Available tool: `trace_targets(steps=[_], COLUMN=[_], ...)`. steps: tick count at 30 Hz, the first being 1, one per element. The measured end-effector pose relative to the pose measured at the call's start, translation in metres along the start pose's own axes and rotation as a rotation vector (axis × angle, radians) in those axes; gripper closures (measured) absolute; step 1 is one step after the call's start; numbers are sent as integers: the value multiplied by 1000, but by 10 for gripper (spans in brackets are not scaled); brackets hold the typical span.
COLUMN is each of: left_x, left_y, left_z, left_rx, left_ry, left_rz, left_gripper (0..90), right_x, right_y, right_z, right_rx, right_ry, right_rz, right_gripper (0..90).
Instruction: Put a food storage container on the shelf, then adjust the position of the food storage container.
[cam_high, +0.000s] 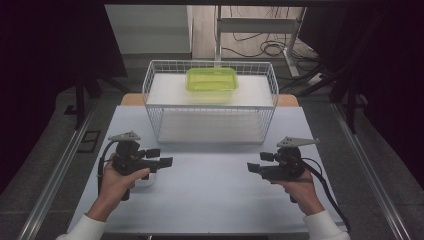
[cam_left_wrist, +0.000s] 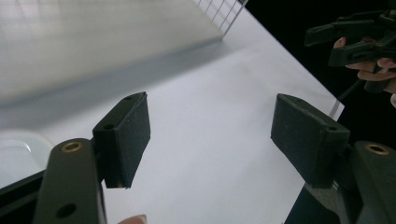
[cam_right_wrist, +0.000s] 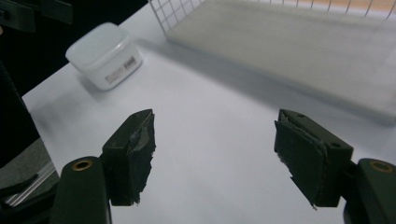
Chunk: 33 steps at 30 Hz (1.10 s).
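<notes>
White lidded tub (cam_right_wrist: 105, 55) sits on the bench (cam_high: 215, 195) at its left side, just beside the left gripper (cam_high: 162, 158); in the high view the left hand (cam_high: 116, 181) partly covers it, and its rim shows at the lower left corner of the left gripper view (cam_left_wrist: 21, 154). Lid appears on. Right gripper (cam_high: 256, 163) is held low over the right side of the bench, pointing inward toward the left one, well apart from the tub.

Fingers: left pair (cam_left_wrist: 126, 135) released, standing wide with only bare bench between them. Right pair (cam_right_wrist: 133, 151) also released, nothing between them; their pads look worn and ragged.

Other items: white wire basket (cam_high: 210, 102) at the far middle of the bench, a green lidded container (cam_high: 212, 79) on its upper shelf, lower shelf bare.

Step in hand, as judged: approach, with both grippers low and no grasp made. The tub is the nearest thing to either, so it is the likely pick.

Next move calls for: turning the left fingers toward the tub, which lies to their side and not yet between them, straddling its walls squarely, then clenching. The rounded, smooth plastic could slip if gripped near the lid edge.
</notes>
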<state>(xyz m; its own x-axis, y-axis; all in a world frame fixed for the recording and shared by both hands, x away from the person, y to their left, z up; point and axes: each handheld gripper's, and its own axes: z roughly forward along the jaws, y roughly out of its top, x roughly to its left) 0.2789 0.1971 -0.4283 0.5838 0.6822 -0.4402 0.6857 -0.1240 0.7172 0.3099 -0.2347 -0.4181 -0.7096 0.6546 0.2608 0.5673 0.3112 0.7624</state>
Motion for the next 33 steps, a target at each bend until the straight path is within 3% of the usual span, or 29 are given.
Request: trace_targets(steps=[4,16,22,23,26,28,29,32,33], left_x=[1,-1,1,3,7,15,15,28,28], left_y=[-14,-18,-19,-20,-20,-19,-19,-19,-19], left_z=[10,12,6,0,-9,-28,-28,-55,-55], left_rx=[61,93,107,118,121,110,110,97,97], left_ry=[18,43,79,109,147,203,203,260,260], left_rz=[6,17,22,25,22,4,4,-17,-17], left_gripper=[283,283,281,284,289,294,296,301,304], right_x=[-1,-1,-3,-3,-3,-3,-3,-3,-3], right_y=[-13,-17,-18,-19,-19,-20,-20,-20,-20], right_z=[10,10,11,12,13,15,15,14,15], right_rx=[55,72,74,80,86,91,91,84,86], right_ry=[-10,-13,-14,-15,-15,-13,-13,5,3], right_rz=[4,-2,13,16,20,22,22,36,33], right_gripper=[290,291,291,291,290,289,289,288,288])
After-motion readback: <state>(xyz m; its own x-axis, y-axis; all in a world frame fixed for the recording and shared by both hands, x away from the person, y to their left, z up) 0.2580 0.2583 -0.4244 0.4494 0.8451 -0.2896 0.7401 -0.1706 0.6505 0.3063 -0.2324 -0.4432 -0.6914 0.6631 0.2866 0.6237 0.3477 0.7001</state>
